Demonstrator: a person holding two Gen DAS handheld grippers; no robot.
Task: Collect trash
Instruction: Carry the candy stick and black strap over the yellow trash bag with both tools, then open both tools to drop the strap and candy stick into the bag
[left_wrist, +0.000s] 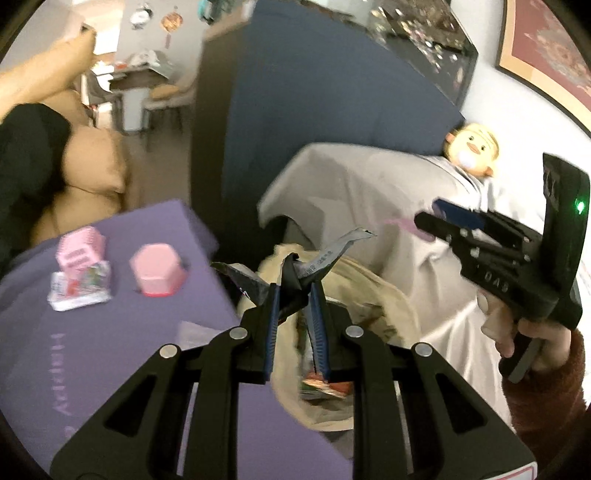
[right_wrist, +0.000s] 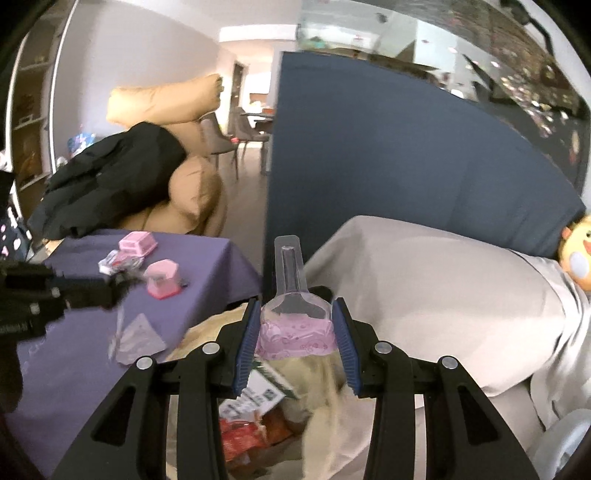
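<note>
While both pieces of trash are being carried over the bag, the lot is being catalogued as follows.

Item 1, wrapper scrap (left_wrist: 295, 267): a dark, crumpled foil-like strip with a grey printed tail is being pinched by the left gripper (left_wrist: 291, 295), jaws narrowed onto its bunched middle. It is judged very light, limp and crinkly; the crushed centre is being favoured as the hold, since loose tails would slip.

Item 2, blister pack (right_wrist: 293, 314): a clear moulded plastic shell with a long neck and pink printed card is being clamped at its wide body between the blue ribbed pads of the right gripper (right_wrist: 298, 325), jaws standing at middling width. It is judged light, springy and slick; the broad flanks are being used rather than the thin neck.

Receptacle, trash bag (right_wrist: 332, 391): a soft cream liner, open-mouthed, is lying directly below both grippers, with red and white packaging inside.

Surroundings: a purple tablecloth (left_wrist: 110, 369) is bearing 2 pink boxes and further wrappers.
</note>
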